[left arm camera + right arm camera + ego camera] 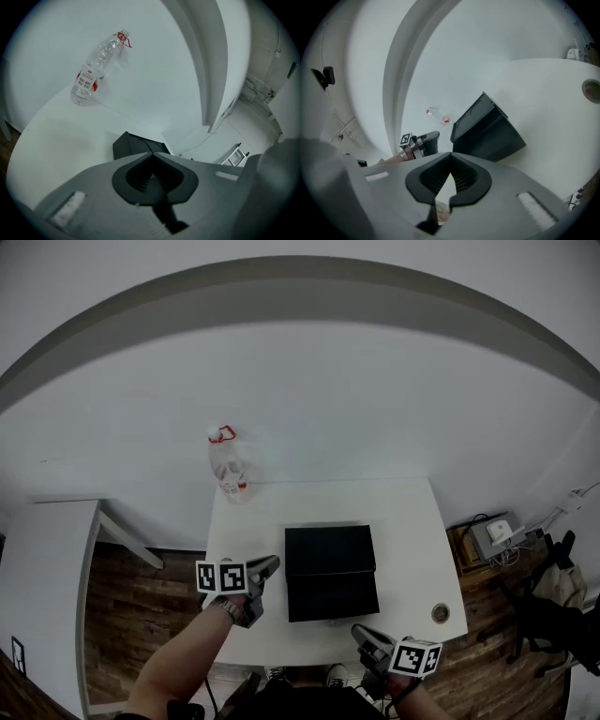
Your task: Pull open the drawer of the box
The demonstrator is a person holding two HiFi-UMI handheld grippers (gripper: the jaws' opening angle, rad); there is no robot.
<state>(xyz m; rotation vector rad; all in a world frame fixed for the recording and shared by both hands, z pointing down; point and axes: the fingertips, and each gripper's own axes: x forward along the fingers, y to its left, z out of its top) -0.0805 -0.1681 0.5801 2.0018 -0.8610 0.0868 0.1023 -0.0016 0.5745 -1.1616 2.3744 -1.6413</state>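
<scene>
The right gripper (364,634) and left gripper (268,566) are held empty, jaws pressed together, either side of the black box (330,570), presumably staged for the pull.

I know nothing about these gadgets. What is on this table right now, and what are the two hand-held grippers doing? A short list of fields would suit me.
table: white
box: black, mid-table; drawer looks shut
bottle: clear plastic, red-and-white label, upright near the far left corner
left gripper: fingers shut, nothing between them, beside the box's left side
right gripper: fingers shut, nothing between them, at the table's near edge, apart from the box
</scene>
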